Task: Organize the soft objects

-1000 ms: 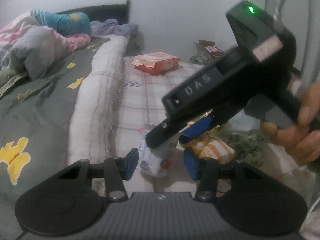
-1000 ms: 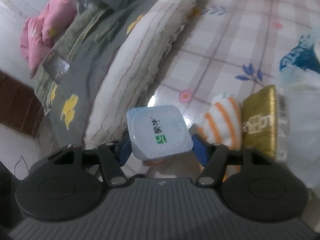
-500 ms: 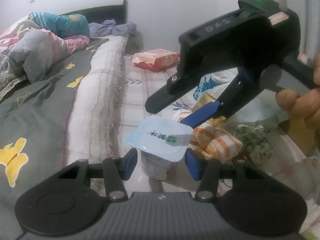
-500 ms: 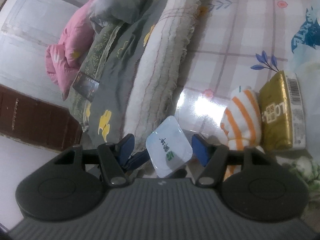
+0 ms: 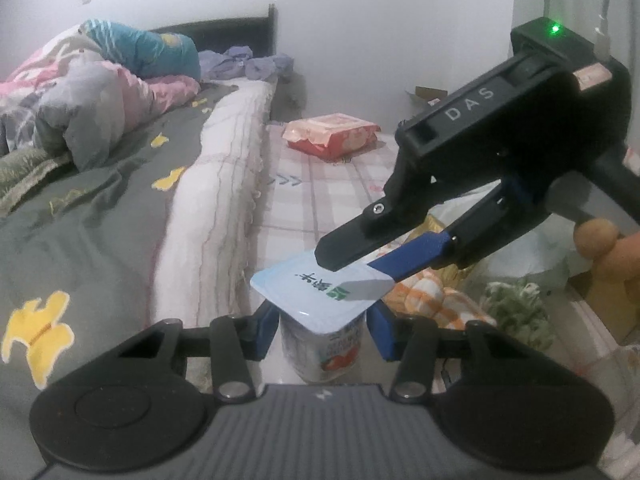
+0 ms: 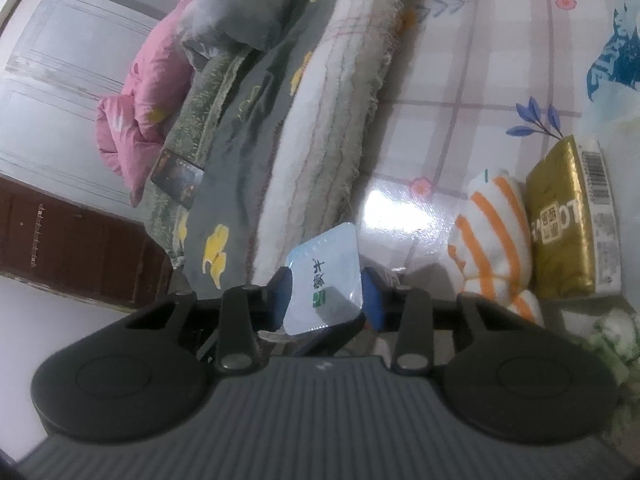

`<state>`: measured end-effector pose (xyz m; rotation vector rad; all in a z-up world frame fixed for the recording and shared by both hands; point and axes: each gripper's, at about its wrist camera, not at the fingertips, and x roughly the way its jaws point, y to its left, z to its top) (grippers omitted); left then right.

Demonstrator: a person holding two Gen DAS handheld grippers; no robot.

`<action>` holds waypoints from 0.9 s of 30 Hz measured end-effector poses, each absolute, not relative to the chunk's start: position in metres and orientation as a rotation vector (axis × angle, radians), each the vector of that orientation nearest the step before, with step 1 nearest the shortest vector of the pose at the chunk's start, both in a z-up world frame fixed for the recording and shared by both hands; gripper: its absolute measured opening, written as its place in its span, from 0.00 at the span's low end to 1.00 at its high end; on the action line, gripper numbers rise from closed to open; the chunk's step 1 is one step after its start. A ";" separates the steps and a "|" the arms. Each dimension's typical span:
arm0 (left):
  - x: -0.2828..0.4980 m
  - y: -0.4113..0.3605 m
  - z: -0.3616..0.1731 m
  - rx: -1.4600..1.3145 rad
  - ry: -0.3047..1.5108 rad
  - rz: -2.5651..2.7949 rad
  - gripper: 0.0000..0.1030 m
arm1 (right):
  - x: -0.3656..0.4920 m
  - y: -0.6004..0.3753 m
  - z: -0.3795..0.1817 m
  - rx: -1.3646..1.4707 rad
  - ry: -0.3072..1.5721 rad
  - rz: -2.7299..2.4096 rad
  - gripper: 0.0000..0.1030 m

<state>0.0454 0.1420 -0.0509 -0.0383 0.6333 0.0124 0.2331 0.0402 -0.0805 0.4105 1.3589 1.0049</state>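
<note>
Left gripper [image 5: 324, 330] partly open, blue pads flanking yogurt cup [image 5: 322, 320] body; contact unclear. Cup upright on glossy checked mat [image 5: 320, 192] beside bed [image 5: 120, 208]. Right gripper [image 5: 360, 270] from upper right, jaws just closing, pads at cup's lid edges [image 6: 324, 284]; grip not certain. Striped towel [image 6: 494, 236] just right of cup, gold pack [image 6: 560, 220] touching it. Green fluffy cloth [image 5: 516, 308] near. Red pack [image 5: 332, 140] farther back by wall.

Grey quilt [image 5: 100, 216], red wet-wipes pack [image 5: 332, 140], dark wooden cabinet [image 6: 76, 248]
</note>
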 end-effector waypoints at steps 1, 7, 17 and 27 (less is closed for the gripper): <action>0.045 0.140 -0.047 -0.033 0.630 0.013 0.48 | 0.233 0.038 -0.078 0.414 1.353 1.008 0.36; 0.045 0.119 -0.011 0.003 0.559 -0.024 0.48 | 0.233 0.013 -0.047 0.442 1.285 1.036 0.36; 0.085 0.010 0.060 0.109 0.431 -0.290 0.48 | 0.244 -0.122 0.046 0.520 1.044 0.932 0.37; 0.131 -0.118 0.052 0.114 0.595 -0.585 0.48 | 0.236 -0.295 0.052 0.599 1.037 0.661 0.39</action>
